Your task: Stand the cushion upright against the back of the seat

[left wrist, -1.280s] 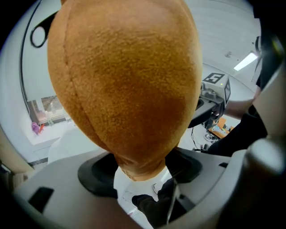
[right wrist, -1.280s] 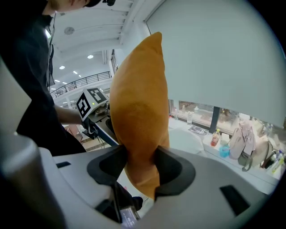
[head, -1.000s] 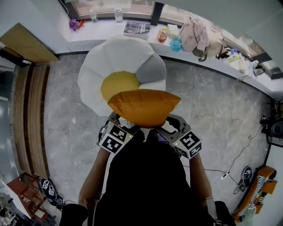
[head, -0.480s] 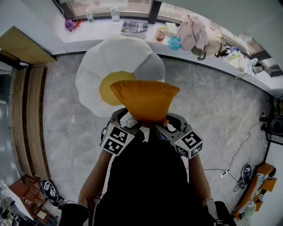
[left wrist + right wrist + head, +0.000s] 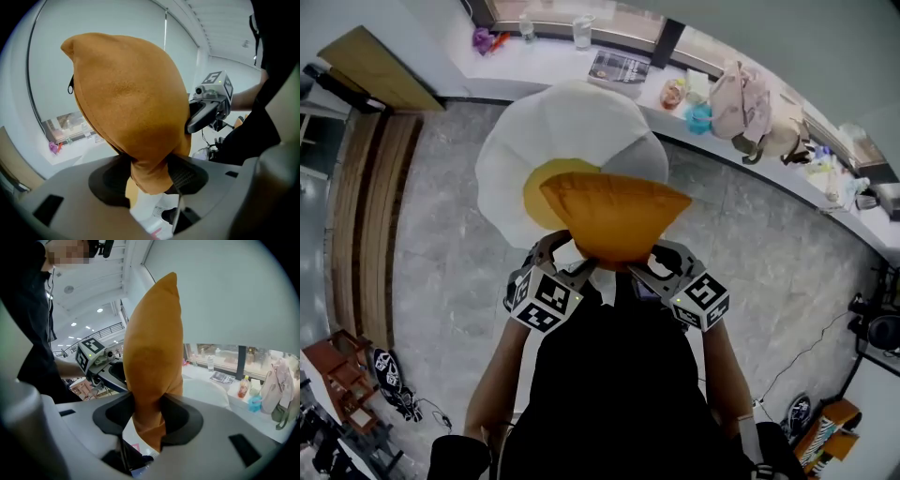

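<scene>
Left tongs (image 5: 149,171) and right tongs (image 5: 147,416) are closing, clamped on the cushion (image 5: 614,216) at its lower edge; advise keeping it upright and square to the seat (image 5: 567,127) back.

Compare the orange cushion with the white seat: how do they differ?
The orange cushion is one colour; the white seat has a yellow centre. The cushion is held in the air by the left gripper and right gripper, whose jaws are closing on its lower edge; the seat rests on the floor. The cushion has pointed corners; the seat's outline is rounded. Both look soft and padded.
</scene>
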`<state>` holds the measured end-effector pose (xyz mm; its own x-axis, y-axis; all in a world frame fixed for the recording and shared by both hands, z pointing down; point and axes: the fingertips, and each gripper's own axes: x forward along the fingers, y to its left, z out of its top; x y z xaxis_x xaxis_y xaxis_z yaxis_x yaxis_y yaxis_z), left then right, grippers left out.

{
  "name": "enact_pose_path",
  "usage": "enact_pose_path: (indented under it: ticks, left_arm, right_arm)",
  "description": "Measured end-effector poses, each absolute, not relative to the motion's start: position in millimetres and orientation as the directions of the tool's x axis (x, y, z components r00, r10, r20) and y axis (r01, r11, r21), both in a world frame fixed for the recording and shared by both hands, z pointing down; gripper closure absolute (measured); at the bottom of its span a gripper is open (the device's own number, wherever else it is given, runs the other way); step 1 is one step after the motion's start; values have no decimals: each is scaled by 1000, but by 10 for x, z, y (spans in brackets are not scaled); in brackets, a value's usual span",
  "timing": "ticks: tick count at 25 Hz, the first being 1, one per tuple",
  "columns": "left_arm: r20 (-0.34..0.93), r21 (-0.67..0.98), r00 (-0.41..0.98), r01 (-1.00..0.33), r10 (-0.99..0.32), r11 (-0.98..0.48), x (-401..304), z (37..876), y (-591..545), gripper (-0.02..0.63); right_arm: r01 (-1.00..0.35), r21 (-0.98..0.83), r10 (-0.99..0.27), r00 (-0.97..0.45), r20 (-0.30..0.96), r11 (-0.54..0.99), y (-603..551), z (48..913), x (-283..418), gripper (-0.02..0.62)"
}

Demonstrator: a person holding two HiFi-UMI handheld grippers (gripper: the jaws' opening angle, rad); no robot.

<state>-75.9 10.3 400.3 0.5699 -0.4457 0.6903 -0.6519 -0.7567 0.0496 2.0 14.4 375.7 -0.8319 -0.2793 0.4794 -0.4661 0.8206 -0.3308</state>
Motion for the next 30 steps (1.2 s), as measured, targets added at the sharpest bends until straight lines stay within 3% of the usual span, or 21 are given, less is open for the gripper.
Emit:
enact_pose_path:
  ticks: [14,25,30]
  left_arm:
    - [795,-87,379,-701,-474,-707,-419,4572,-1045,353]
    - [839,-187,285,-649,-463,-737,-453,5453,-1456,371]
    - [857,-191,263,-636,-443,-747,-559,5917,-1573,388]
  right_arm:
    - [-239,-419,40,-830,557,876,-1084,4545,357,411]
    - [-205,-362,70,-783,618,909,-1483,5493,288,408]
    - [-246,-303,25,-738,674,921,-1591,5921,213,410]
